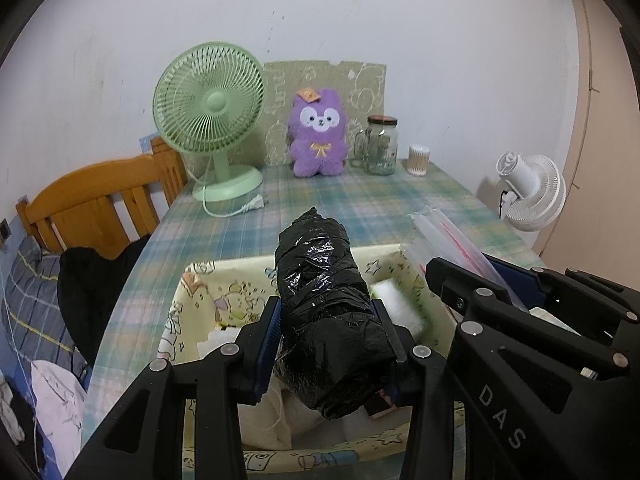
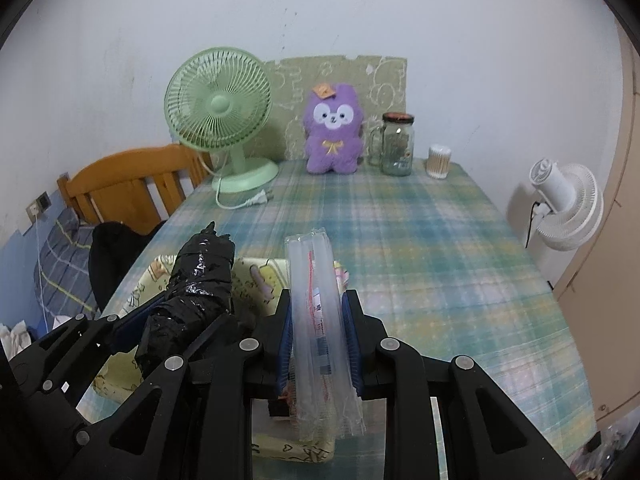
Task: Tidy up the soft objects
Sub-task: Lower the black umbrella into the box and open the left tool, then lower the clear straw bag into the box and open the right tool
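Note:
My left gripper [image 1: 326, 312] is shut on a roll of black plastic bags [image 1: 324, 300], which sticks out forward over a pale yellow fabric bin [image 1: 200, 276] with cartoon prints. White soft items lie inside the bin. My right gripper [image 2: 318, 312] is shut on a flat pack of clear plastic bags [image 2: 316, 320] with red print, held on edge above the bin's right side [image 2: 260, 272]. The black roll [image 2: 196, 292] and left gripper show at the left of the right wrist view. A purple plush toy [image 1: 318, 132] sits upright at the table's far end.
A plaid cloth covers the table [image 2: 420, 240]. At the back stand a green desk fan [image 1: 210, 116], a glass jar [image 1: 382, 146] and a cotton swab tub [image 1: 418, 160]. A white fan [image 2: 568, 208] stands off the right edge. A wooden chair [image 1: 100, 200] and bedding are on the left.

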Tool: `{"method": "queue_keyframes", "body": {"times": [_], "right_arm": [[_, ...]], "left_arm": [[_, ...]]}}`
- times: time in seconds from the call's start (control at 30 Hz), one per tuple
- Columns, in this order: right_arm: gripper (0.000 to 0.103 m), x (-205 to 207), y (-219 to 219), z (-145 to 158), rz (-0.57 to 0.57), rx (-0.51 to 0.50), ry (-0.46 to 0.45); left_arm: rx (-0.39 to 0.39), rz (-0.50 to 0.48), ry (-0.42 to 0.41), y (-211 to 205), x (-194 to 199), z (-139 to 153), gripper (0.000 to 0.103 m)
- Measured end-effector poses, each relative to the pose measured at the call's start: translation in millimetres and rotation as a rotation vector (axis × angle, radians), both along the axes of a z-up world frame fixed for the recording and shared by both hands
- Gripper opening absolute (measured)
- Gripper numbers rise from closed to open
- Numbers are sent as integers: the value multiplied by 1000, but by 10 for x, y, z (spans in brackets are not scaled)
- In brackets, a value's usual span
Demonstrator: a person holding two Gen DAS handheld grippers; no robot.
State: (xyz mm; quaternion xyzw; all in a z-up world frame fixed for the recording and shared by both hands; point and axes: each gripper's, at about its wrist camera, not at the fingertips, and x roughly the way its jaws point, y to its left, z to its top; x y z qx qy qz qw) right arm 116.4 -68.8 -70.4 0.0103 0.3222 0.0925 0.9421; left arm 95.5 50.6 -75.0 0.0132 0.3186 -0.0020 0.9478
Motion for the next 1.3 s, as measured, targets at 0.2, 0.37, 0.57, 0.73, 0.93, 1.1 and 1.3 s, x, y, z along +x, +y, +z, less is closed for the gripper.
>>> {"method": "queue_keyframes", "body": {"times": [0.2,0.37,0.57,0.73,0.93,1.1,1.3], "right_arm": [[27,46,45,-127,13,3,32],[27,72,88,-205,21,21,52],[27,90,178,-229,54,44,61],[26,103,258,-245,78,54,68],[26,156,335,-283,93,60,79],[28,171,373,-300,89,50,74],[31,214,398,-348,90,36,83]], "left_arm": [[16,-1,46,58,43,-170,44],[26,-9,70,99,48,-250,46],[18,-5,73,182,31,-233,48],[11,-5,58,245,-9,-184,73],[19,11,67,286,2,-184,77],[11,13,74,307,13,-197,79],[30,23,87,295,34,-232,80]]}}
